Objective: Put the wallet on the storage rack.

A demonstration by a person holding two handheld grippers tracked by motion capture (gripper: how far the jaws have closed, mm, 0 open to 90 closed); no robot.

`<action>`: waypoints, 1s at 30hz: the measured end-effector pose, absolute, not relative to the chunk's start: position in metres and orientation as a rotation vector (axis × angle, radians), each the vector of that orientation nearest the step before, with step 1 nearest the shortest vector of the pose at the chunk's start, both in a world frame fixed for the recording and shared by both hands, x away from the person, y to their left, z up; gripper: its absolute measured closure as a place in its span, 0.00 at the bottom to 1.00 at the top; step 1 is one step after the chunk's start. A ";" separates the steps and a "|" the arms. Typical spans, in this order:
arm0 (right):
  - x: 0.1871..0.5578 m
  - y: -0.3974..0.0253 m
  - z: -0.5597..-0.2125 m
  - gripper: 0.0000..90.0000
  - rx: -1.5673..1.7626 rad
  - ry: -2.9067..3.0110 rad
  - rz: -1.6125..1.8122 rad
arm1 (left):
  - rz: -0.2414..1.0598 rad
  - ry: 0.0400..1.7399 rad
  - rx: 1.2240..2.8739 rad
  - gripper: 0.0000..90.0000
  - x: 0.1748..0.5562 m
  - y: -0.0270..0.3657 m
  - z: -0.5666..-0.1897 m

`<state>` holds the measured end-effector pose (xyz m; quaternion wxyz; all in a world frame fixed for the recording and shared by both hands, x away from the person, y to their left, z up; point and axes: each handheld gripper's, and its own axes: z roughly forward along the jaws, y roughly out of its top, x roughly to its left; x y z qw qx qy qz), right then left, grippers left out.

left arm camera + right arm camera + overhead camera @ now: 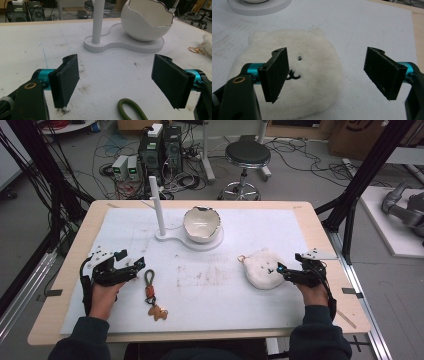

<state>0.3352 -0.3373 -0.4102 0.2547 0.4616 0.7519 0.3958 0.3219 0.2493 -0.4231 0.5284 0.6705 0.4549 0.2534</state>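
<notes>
white plush bear face (263, 268), fluffy, black stitched features.

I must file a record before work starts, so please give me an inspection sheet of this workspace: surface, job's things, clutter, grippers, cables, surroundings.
Surface: white mat on a wooden table, with faint stains.
Job's things: keychain with green loop and brown charm, near the left gripper; white plush bear face before the right gripper; white stand with post, bearing an egg-shaped bowl.
Clutter: nothing seen on the mat.
Grippers: both open, holding nothing.
Cables: many on the floor behind the table.
Surroundings: stool, computer boxes.
</notes>
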 end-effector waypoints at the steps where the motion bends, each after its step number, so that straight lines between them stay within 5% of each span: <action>1: 0.335 -0.337 -0.410 0.23 1.252 2.043 1.070 | 0.603 1.086 1.609 0.25 0.322 0.249 -0.423; 11: 0.333 -0.334 -0.412 0.23 1.283 2.074 1.083 | 0.598 1.075 1.621 0.26 0.319 0.247 -0.422; 21: 0.369 -0.334 -0.444 0.24 1.505 2.257 0.979 | 0.588 1.060 1.640 0.26 0.319 0.243 -0.423; 30: 0.363 -0.336 -0.434 0.82 1.460 2.308 1.046 | 0.560 1.040 1.640 0.27 0.318 0.237 -0.422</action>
